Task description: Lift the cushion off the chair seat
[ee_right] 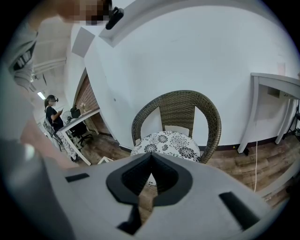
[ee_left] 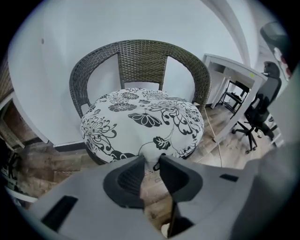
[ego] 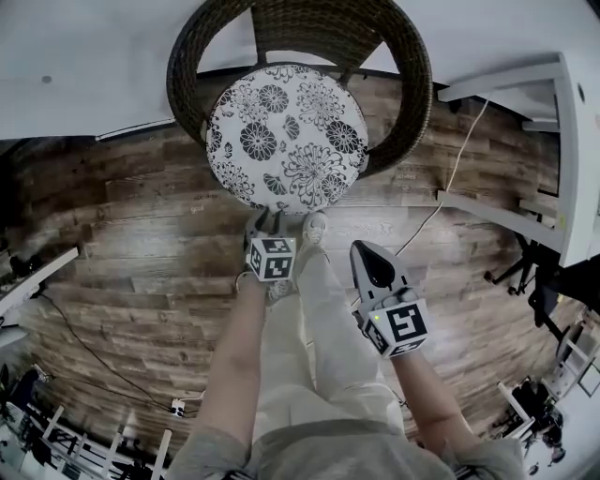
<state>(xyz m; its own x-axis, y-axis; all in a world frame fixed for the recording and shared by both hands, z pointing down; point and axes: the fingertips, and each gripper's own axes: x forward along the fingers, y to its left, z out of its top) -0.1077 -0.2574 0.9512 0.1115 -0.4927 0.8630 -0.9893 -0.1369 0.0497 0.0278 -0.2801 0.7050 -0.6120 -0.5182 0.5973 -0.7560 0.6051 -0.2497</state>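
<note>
A round cushion (ego: 286, 136) with a black-and-white flower print lies on the seat of a dark wicker chair (ego: 309, 28) that stands against a white wall. My left gripper (ego: 267, 223) is at the cushion's front edge. In the left gripper view its jaws (ee_left: 151, 161) pinch a fold of the cushion (ee_left: 140, 117) between the tips, and the fabric creases upward there. My right gripper (ego: 367, 248) hangs back over the wooden floor, right of the left one, shut and empty. In the right gripper view it (ee_right: 151, 157) points at the chair (ee_right: 176, 108) from a distance.
A white desk (ego: 572, 141) stands to the right, with a thin cable (ego: 450, 178) running across the floor beside the chair. A black office chair (ee_left: 258, 117) is farther right. My own leg and shoe (ego: 314, 230) are just below the cushion. A person (ee_right: 51, 112) stands at a desk at far left.
</note>
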